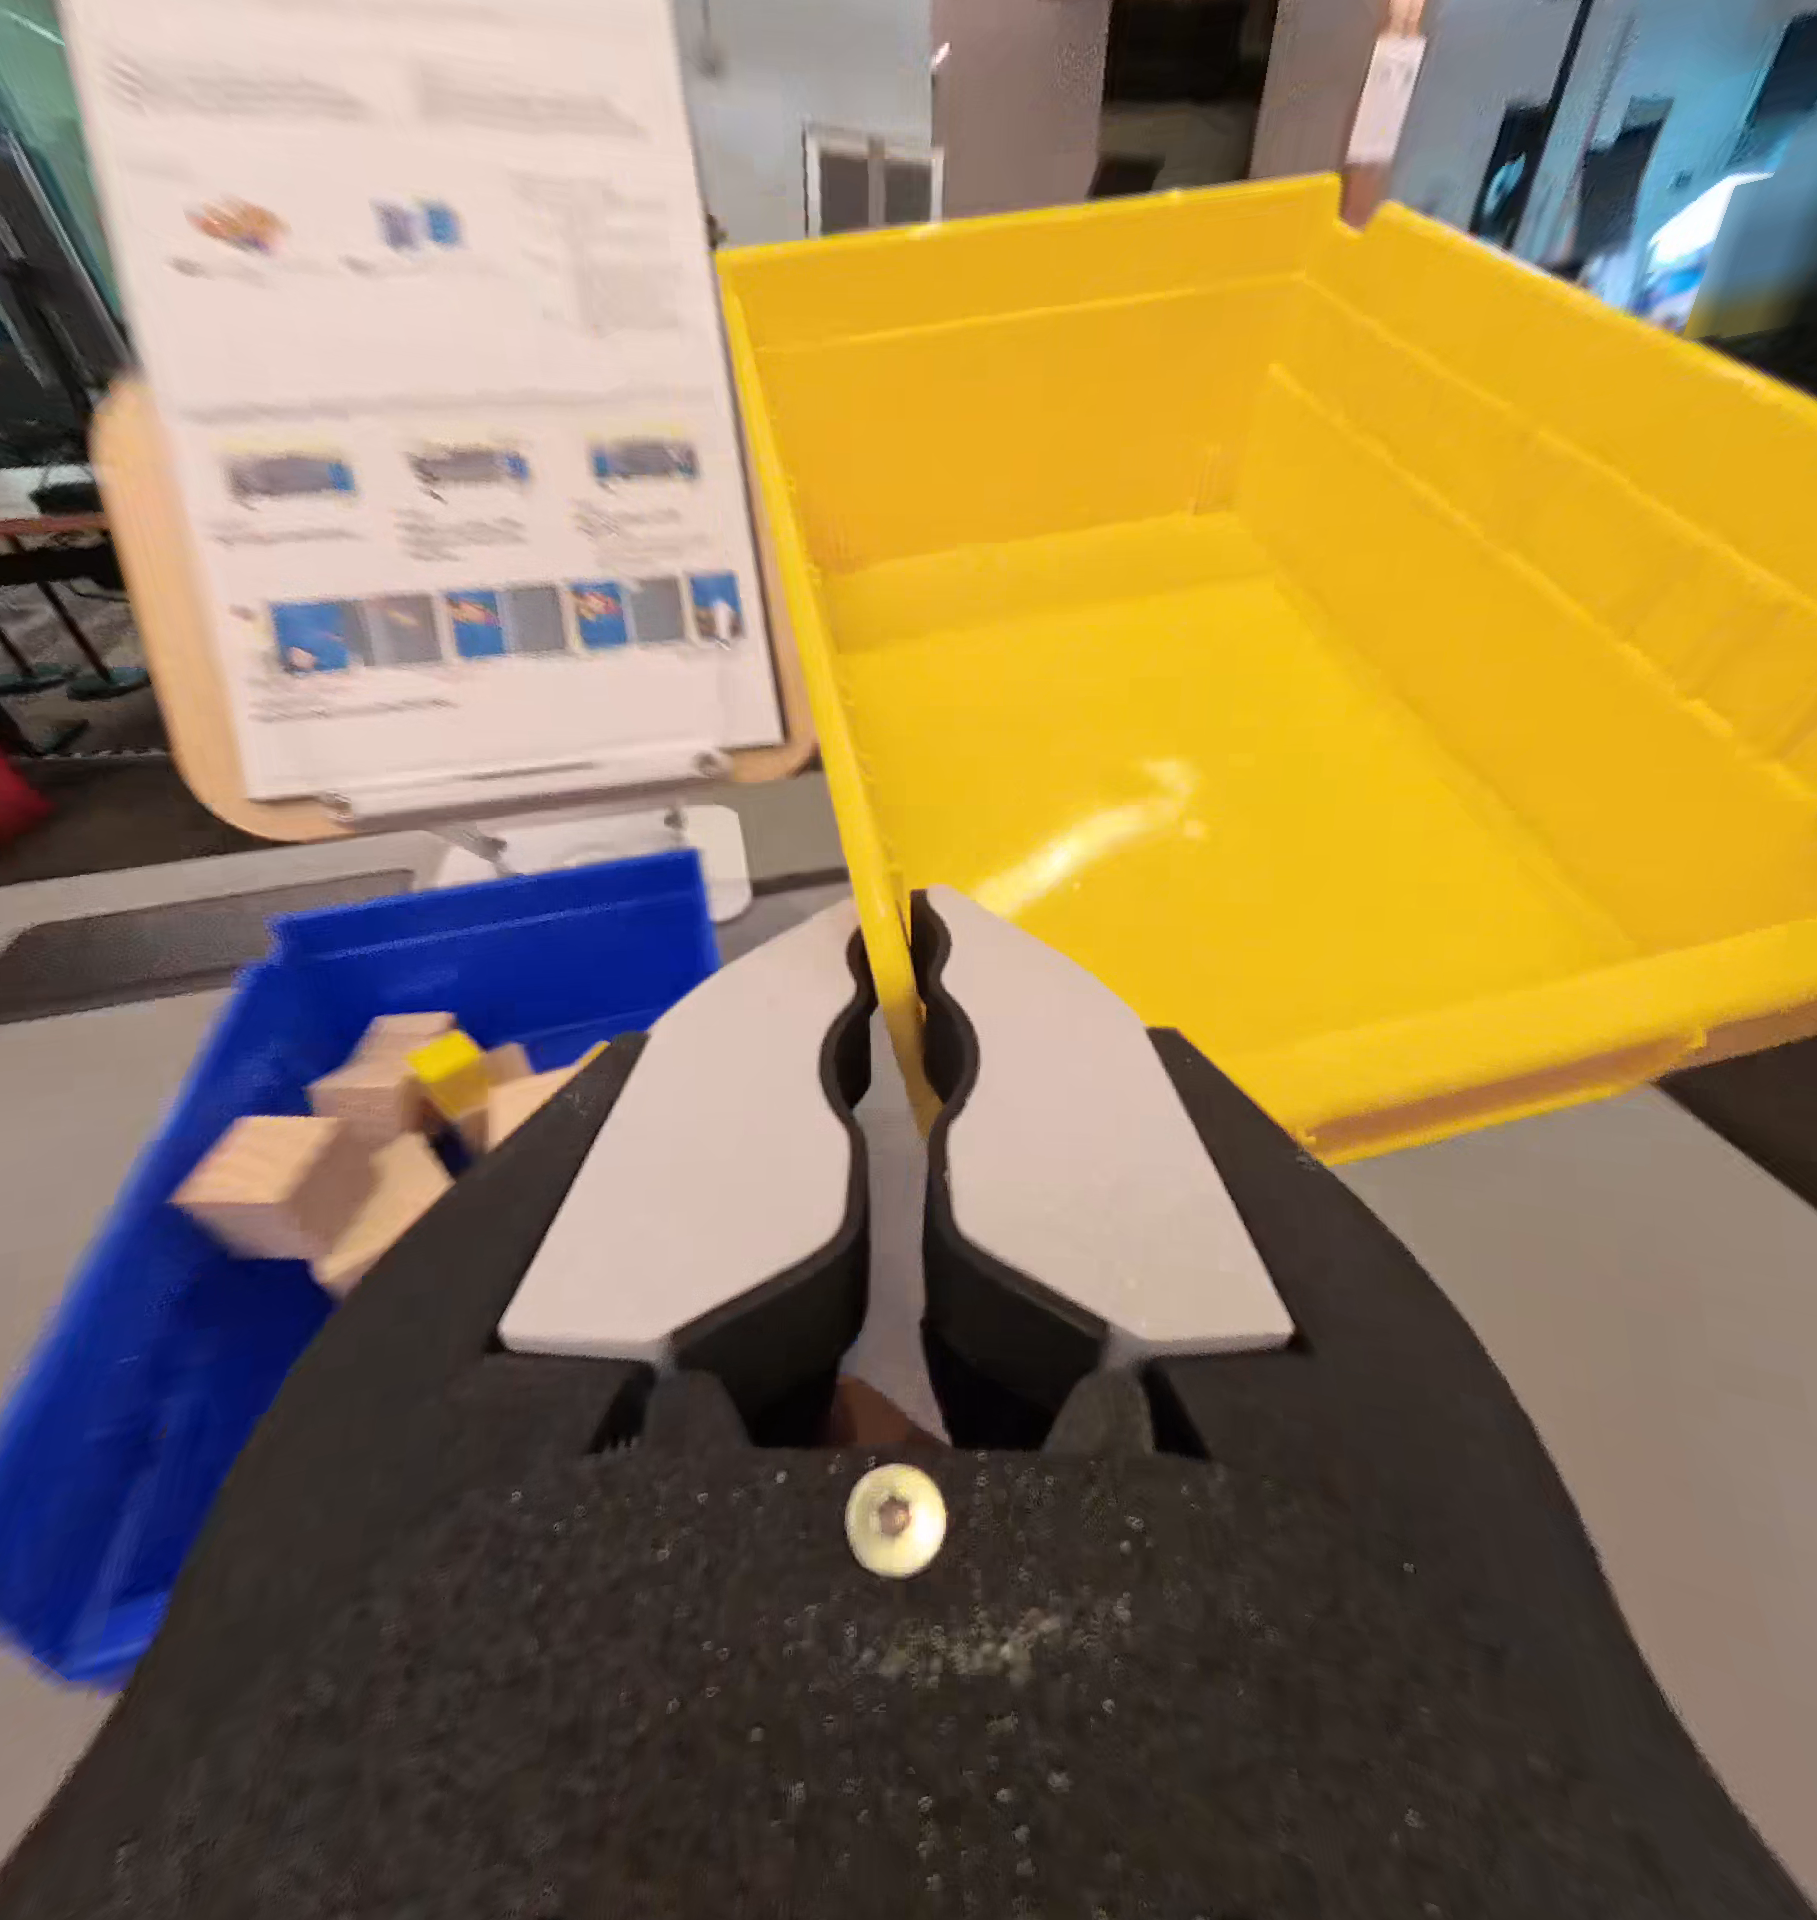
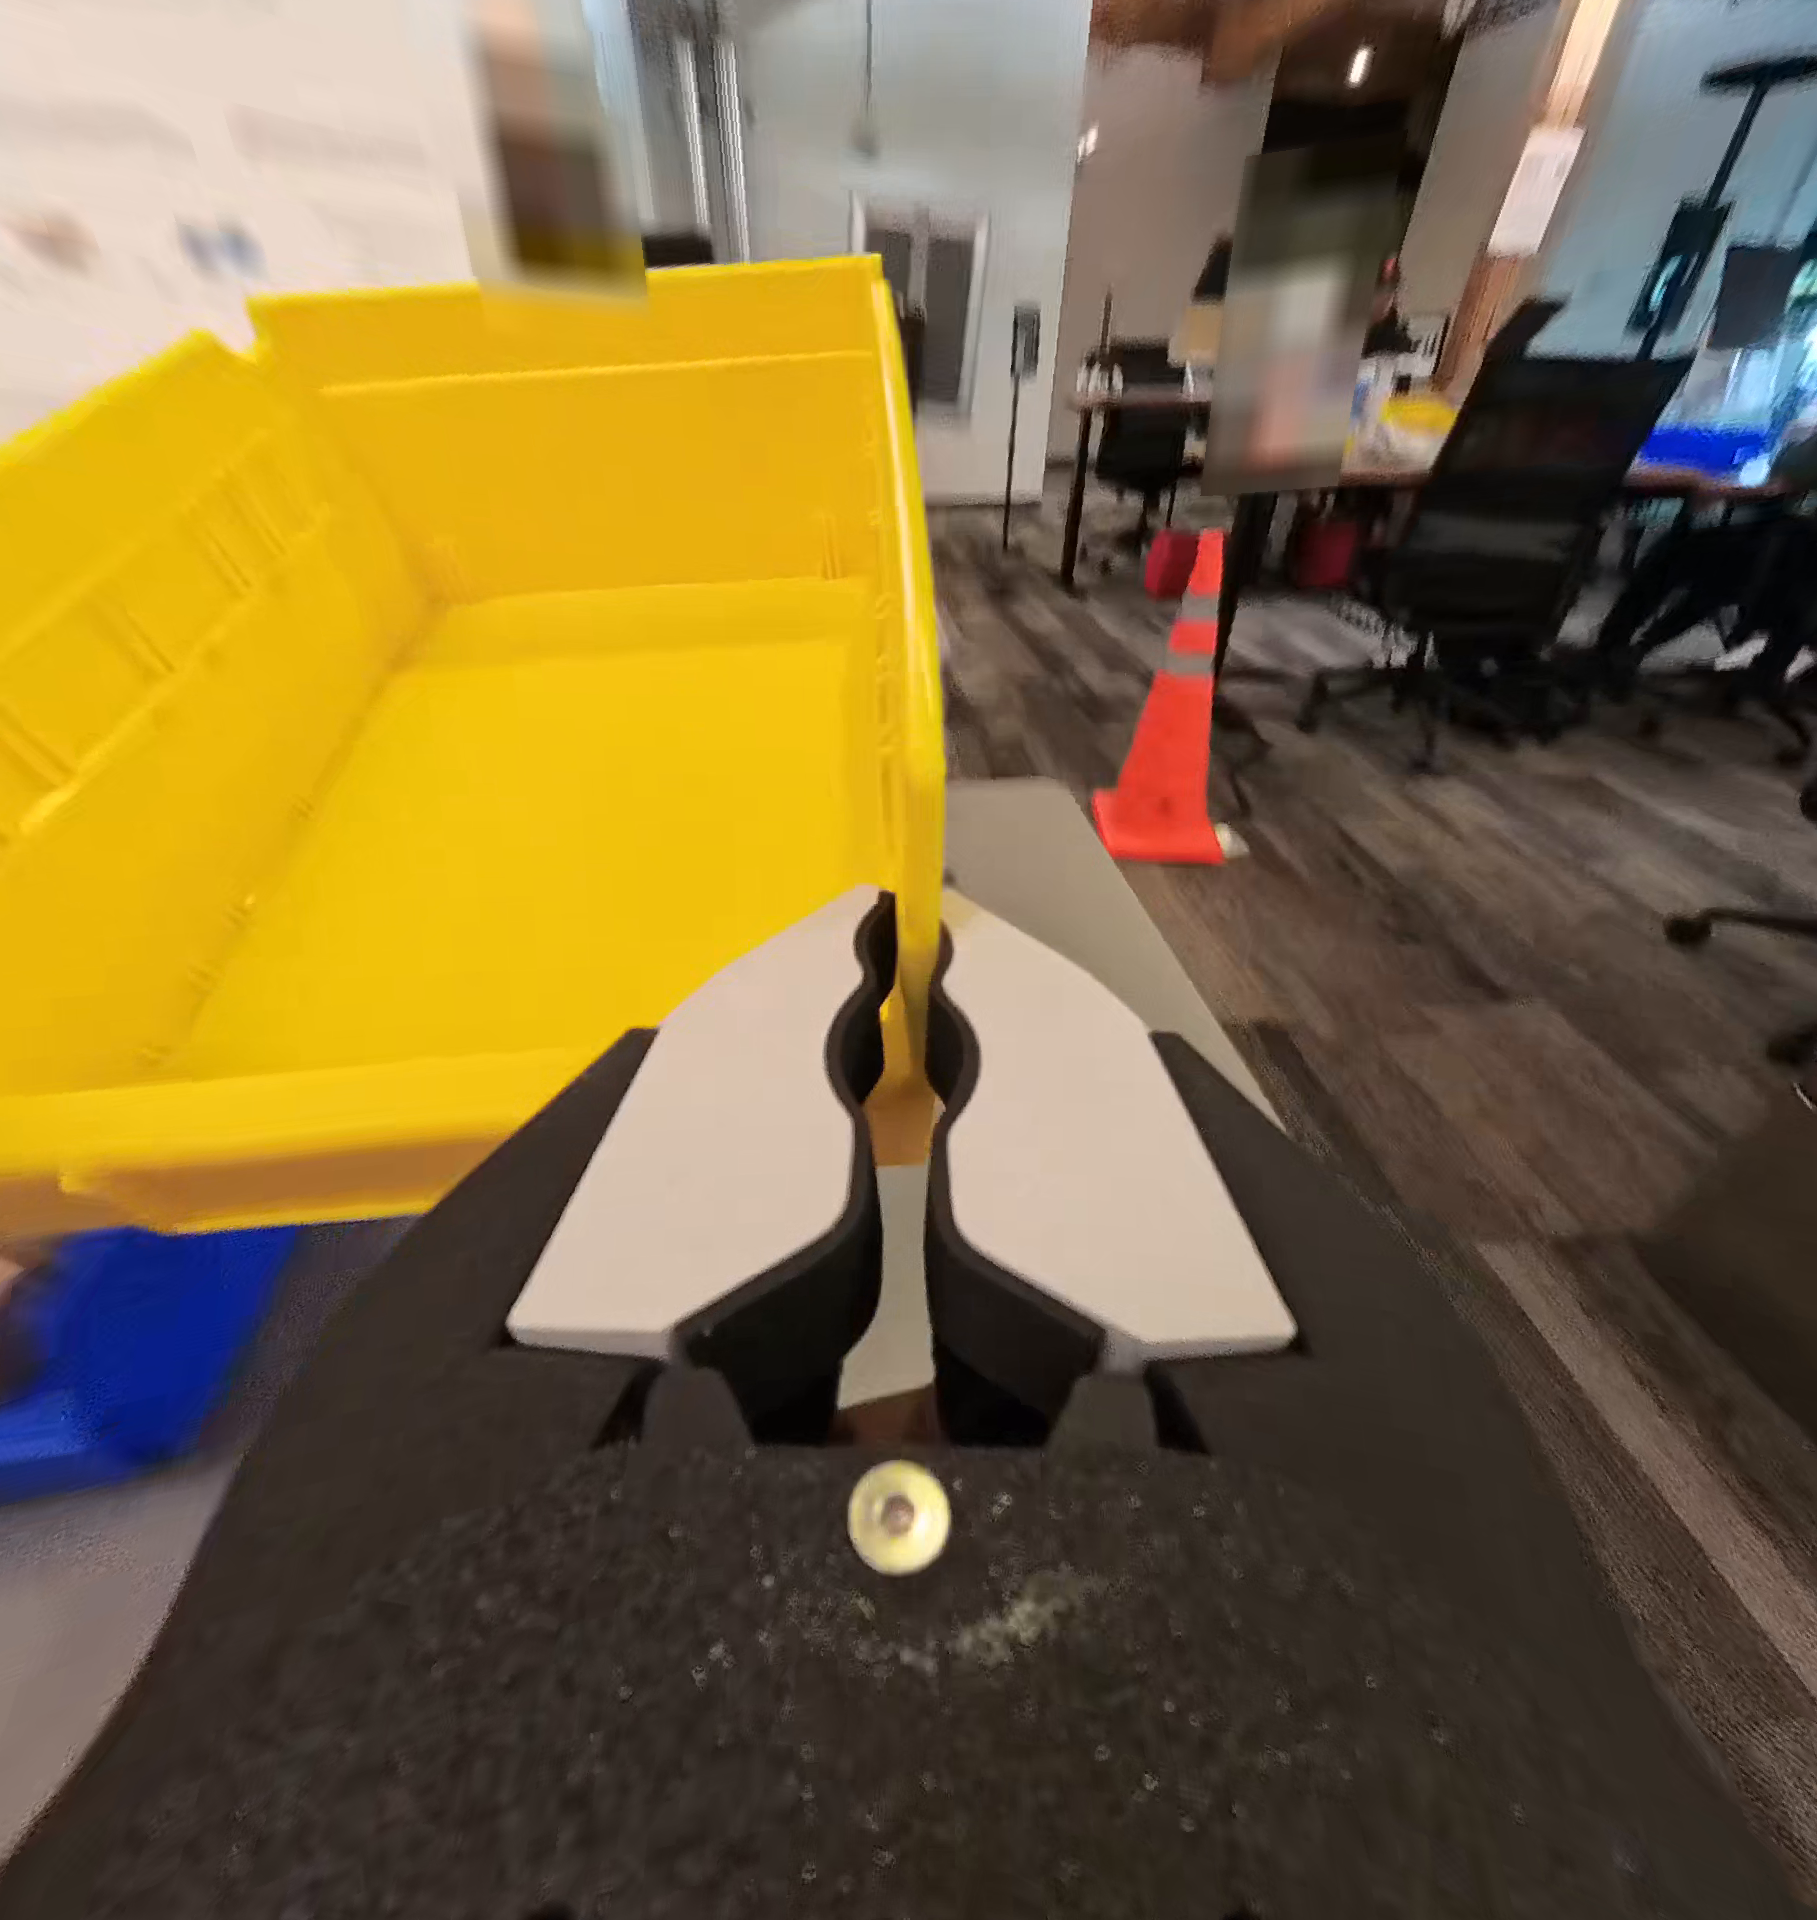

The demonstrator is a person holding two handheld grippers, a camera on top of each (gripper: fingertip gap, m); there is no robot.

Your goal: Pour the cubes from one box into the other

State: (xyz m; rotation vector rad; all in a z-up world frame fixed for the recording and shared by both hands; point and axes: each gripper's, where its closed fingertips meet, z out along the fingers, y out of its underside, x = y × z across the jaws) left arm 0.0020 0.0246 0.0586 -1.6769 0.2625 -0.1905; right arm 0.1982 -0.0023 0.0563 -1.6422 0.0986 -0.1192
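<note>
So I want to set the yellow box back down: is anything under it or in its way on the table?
Yes. The blue box holding the cubes sits on the table beside and partly below the raised yellow box.

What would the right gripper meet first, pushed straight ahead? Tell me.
Right gripper, jaws shut on the yellow plastic bin's side wall, would just ride along that wall; beyond it, probably the grey table edge.

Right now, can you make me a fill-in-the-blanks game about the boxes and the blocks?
1. The left gripper and the right gripper are both shut on the walls of the ____ box.
2. The wooden cubes lie in the ____ box.
3. The yellow box holds ____ cubes.
4. The cone on the floor is ____.

Missing words: yellow; blue; no; orange
</note>
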